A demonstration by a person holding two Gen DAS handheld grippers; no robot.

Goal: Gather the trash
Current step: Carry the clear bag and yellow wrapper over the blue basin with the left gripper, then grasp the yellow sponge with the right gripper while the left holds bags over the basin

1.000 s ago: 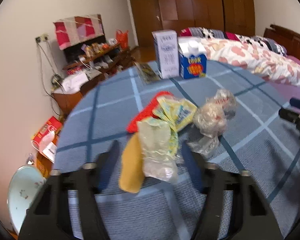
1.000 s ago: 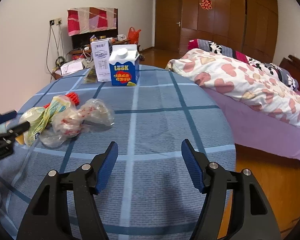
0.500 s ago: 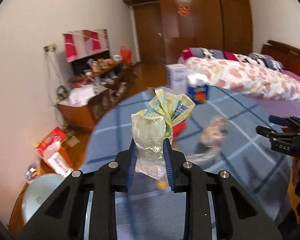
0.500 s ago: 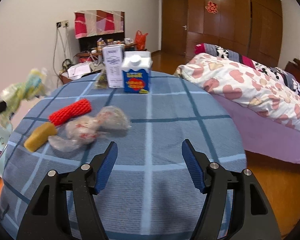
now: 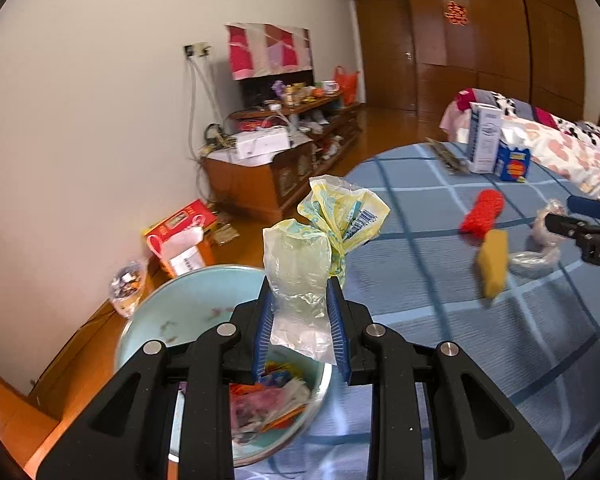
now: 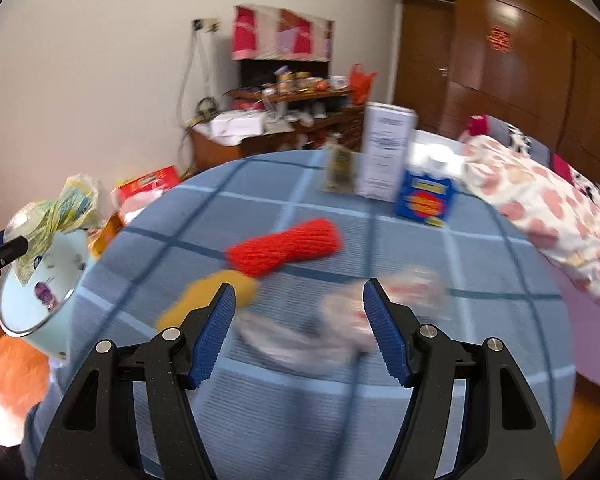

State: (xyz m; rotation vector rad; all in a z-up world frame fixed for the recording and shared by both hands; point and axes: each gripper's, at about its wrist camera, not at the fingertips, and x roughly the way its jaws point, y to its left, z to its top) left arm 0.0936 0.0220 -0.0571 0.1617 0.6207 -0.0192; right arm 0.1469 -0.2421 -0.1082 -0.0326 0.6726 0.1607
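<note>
Left wrist: bedroom, round table [image 5: 440, 280] in blue check cloth. My left gripper [image 5: 300, 332] clenched on crumpled plastic wrapper [image 5: 300, 264], held above pale bin [image 5: 148, 320] off table's left edge, so letting go should drop it in

Right wrist: blurred. My right gripper [image 6: 300, 328] spread wide, nothing held, low over near edge, lined up on clear wrappers [image 6: 340, 320]; red roll [image 6: 284, 252], yellow piece [image 6: 216, 292] beside

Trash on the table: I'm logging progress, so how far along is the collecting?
Some wrappers already lie in the light blue bin. The left hand-held gripper holds a crumpled plastic bag over it. The clear wrappers remain on the table, before the open right hand-held gripper.
</note>
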